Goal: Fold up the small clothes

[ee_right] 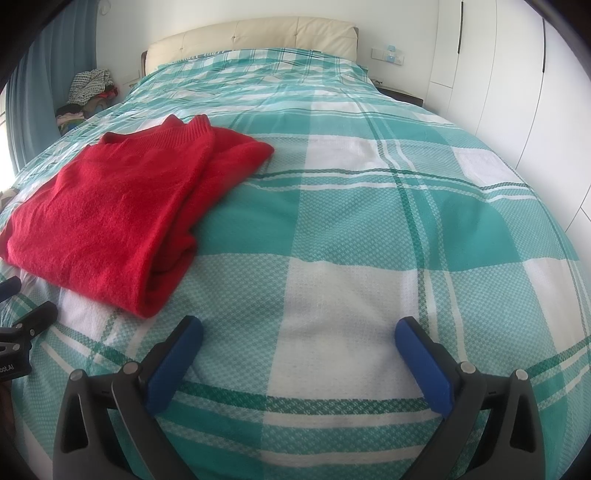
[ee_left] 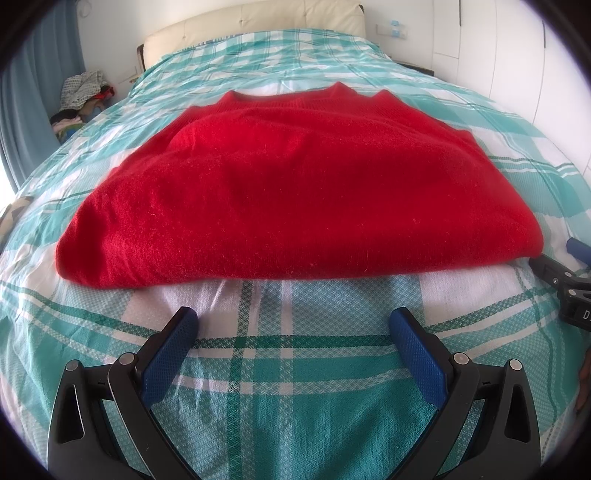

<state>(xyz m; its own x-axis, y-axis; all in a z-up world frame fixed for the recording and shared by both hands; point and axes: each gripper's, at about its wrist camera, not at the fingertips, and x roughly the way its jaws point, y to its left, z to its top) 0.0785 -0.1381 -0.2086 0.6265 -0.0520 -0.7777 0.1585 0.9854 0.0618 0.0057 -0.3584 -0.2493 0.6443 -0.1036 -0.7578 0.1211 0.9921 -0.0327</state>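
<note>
The left gripper (ee_left: 293, 321) is spread wide and holds nothing; its 2 blue pads (ee_left: 173, 354) hover over the bedspread (ee_left: 295, 398) just short of the red sweater's (ee_left: 295, 184) near folded edge. The right gripper (ee_right: 299, 330) is likewise spread and empty, over bare bedspread to the right of the sweater. The sweater lies folded flat on the bed, collar toward the cream headboard (ee_right: 258, 33). A clothes pile (ee_right: 88, 96) sits beyond the bed's far left corner.
</note>
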